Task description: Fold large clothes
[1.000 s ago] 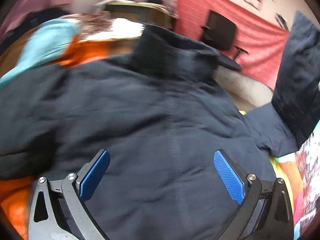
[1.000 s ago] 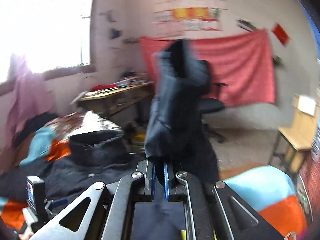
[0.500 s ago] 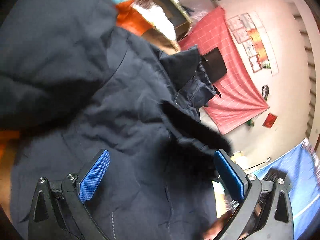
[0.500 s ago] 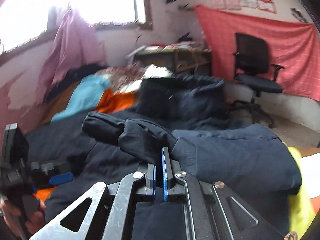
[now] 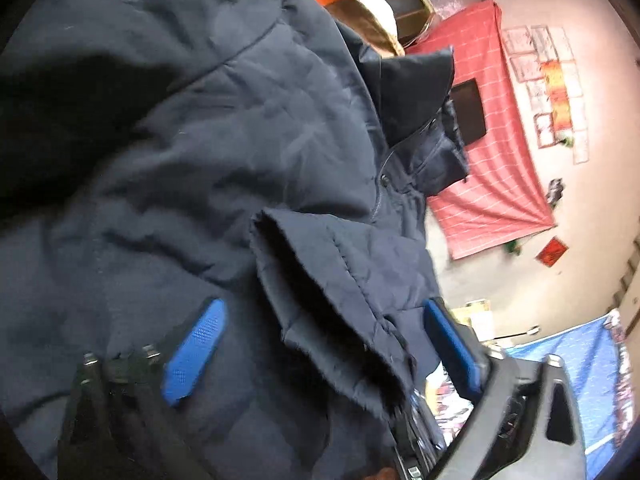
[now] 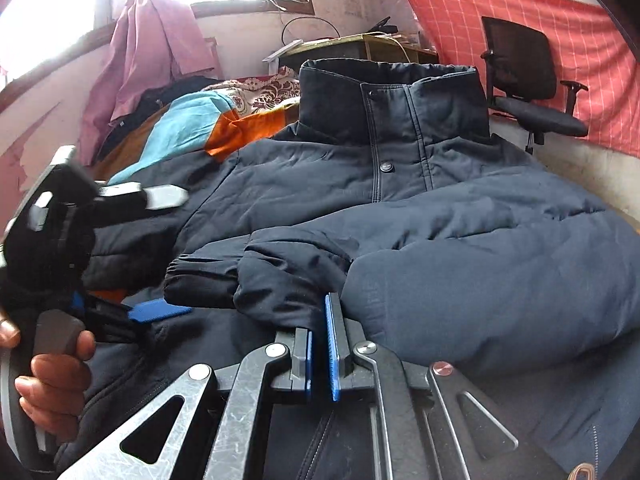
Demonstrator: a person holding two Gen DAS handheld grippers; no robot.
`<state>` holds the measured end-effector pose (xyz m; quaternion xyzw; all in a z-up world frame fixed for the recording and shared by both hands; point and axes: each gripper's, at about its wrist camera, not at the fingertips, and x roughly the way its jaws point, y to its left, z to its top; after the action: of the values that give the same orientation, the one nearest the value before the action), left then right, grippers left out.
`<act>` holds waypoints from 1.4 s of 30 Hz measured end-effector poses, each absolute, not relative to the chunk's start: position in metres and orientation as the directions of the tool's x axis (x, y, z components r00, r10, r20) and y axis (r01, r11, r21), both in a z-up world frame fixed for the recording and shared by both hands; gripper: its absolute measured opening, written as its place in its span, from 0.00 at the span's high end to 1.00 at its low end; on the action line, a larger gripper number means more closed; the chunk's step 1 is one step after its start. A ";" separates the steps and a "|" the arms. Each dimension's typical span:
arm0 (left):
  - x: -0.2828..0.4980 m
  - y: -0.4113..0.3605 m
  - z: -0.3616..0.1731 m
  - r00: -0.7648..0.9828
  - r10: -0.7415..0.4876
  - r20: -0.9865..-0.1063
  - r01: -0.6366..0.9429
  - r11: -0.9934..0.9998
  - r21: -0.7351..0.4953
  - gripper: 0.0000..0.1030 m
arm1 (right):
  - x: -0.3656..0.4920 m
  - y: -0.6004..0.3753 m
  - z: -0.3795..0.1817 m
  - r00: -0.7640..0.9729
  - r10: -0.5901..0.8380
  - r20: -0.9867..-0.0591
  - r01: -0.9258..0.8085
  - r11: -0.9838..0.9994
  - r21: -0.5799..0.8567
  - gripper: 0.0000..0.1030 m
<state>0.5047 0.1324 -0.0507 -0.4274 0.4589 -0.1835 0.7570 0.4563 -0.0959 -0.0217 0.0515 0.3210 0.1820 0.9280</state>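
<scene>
A dark navy padded jacket (image 6: 400,200) lies front up on the bed, collar standing at the far end. One sleeve (image 6: 500,280) is folded across its chest. My right gripper (image 6: 320,316) is shut on that sleeve's cuff (image 6: 288,276), its jaws just starting to part. In the left wrist view the same cuff (image 5: 320,292) lies between the blue pads (image 5: 196,356) of my left gripper (image 5: 324,350). Its jaws are closing, and the pads stand clear of the cloth. The right wrist view shows the left gripper (image 6: 168,254) at the left edge, held by a hand (image 6: 52,380).
An orange and turquoise blanket (image 6: 192,124) covers the bed behind the jacket. A black office chair (image 6: 528,92) stands at the right before a red cloth (image 6: 580,40) on the wall. A desk (image 6: 360,46) and a pink garment (image 6: 148,52) are near the window.
My right gripper swung the raised sleeve down and laid it across the jacket's chest. My left gripper rolled, moved in around the cuff, and its jaws narrowed.
</scene>
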 end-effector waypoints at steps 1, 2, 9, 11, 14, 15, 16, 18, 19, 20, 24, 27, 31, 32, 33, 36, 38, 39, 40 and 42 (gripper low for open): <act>0.507 0.129 -0.052 0.510 -0.667 -0.543 -0.111 0.576 -0.810 0.59 | 0.456 -0.097 -0.022 0.727 0.375 -0.575 -0.307 0.927 0.217 0.92; 0.510 0.127 -0.053 0.503 -0.668 -0.548 -0.110 0.579 -0.808 0.84 | 0.455 -0.098 -0.022 0.724 0.381 -0.576 -0.309 0.924 0.223 0.92; 0.508 0.116 -0.025 0.618 -0.505 -0.603 0.017 0.775 -0.632 0.96 | 0.441 -0.122 -0.017 0.618 0.425 -0.661 -0.353 0.902 0.250 0.83; 0.508 0.107 -0.016 0.646 -0.443 -0.621 0.066 0.844 -0.533 0.96 | 0.435 -0.139 -0.006 0.613 0.424 -0.667 -0.372 0.899 0.230 0.67; 0.507 0.096 -0.015 0.666 -0.358 -0.654 0.097 0.911 -0.400 0.96 | 0.433 -0.173 0.011 0.637 0.406 -0.655 -0.372 0.906 0.200 0.44; 0.508 0.091 -0.021 0.664 -0.334 -0.669 0.095 0.925 -0.368 0.96 | 0.437 -0.187 0.016 0.665 0.359 -0.655 -0.344 0.926 0.158 0.44; 0.510 0.086 -0.027 0.659 -0.314 -0.683 0.092 0.935 -0.341 0.96 | 0.440 -0.197 0.019 0.688 0.324 -0.650 -0.320 0.938 0.130 0.44; 0.512 0.081 -0.039 0.648 -0.283 -0.707 0.079 0.948 -0.307 0.96 | 0.455 -0.222 0.021 0.735 0.229 -0.638 -0.239 0.968 0.072 0.45; 0.516 0.078 -0.046 0.638 -0.280 -0.717 0.069 0.948 -0.310 0.96 | 0.466 -0.236 0.020 0.752 0.177 -0.635 -0.188 0.981 0.050 0.47; 0.517 0.080 -0.053 0.625 -0.281 -0.728 0.052 0.946 -0.321 0.96 | 0.477 -0.248 0.016 0.756 0.134 -0.641 -0.146 0.989 0.034 0.57; 0.519 0.082 -0.063 0.607 -0.272 -0.746 0.034 0.947 -0.318 0.96 | 0.514 -0.284 -0.010 0.708 0.074 -0.702 -0.045 0.997 0.060 0.80; 0.520 0.078 -0.066 0.595 -0.252 -0.763 0.032 0.956 -0.290 0.96 | 0.523 -0.284 -0.025 0.682 0.075 -0.728 -0.056 0.997 0.050 0.87; 0.525 0.083 -0.071 0.581 -0.281 -0.764 0.006 0.940 -0.341 0.94 | 0.530 -0.278 -0.044 0.655 0.083 -0.751 -0.072 0.996 0.048 0.87; 0.524 0.088 -0.071 0.583 -0.308 -0.752 -0.004 0.925 -0.381 0.92 | 0.533 -0.280 -0.048 0.650 0.090 -0.754 -0.068 0.996 0.060 0.88; 0.523 0.095 -0.071 0.581 -0.328 -0.745 -0.016 0.910 -0.414 0.90 | 0.533 -0.283 -0.049 0.649 0.093 -0.755 -0.066 0.996 0.066 0.88; 0.512 0.111 -0.061 0.587 -0.349 -0.731 -0.041 0.888 -0.457 0.83 | 0.530 -0.283 -0.047 0.659 0.082 -0.748 -0.067 0.997 0.050 0.88; 0.499 0.121 -0.048 0.598 -0.327 -0.732 -0.054 0.895 -0.444 0.67 | 0.527 -0.282 -0.042 0.668 0.079 -0.740 -0.070 0.997 0.044 0.85; 0.493 0.125 -0.042 0.611 -0.326 -0.721 -0.052 0.893 -0.447 0.62 | 0.525 -0.281 -0.038 0.673 0.079 -0.735 -0.070 0.997 0.043 0.85; 0.483 0.132 -0.034 0.632 -0.326 -0.703 -0.046 0.890 -0.454 0.54 | 0.521 -0.278 -0.031 0.678 0.085 -0.730 -0.071 0.996 0.050 0.84; 0.462 0.145 -0.017 0.666 -0.305 -0.681 -0.042 0.896 -0.443 0.42 | 0.517 -0.269 -0.020 0.693 0.098 -0.714 -0.076 0.995 0.062 0.76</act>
<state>0.4620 0.1448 -0.0171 -0.2162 0.4019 -0.0741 0.8867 0.5166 -0.2692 -0.0204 0.0136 0.3887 0.0472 0.9200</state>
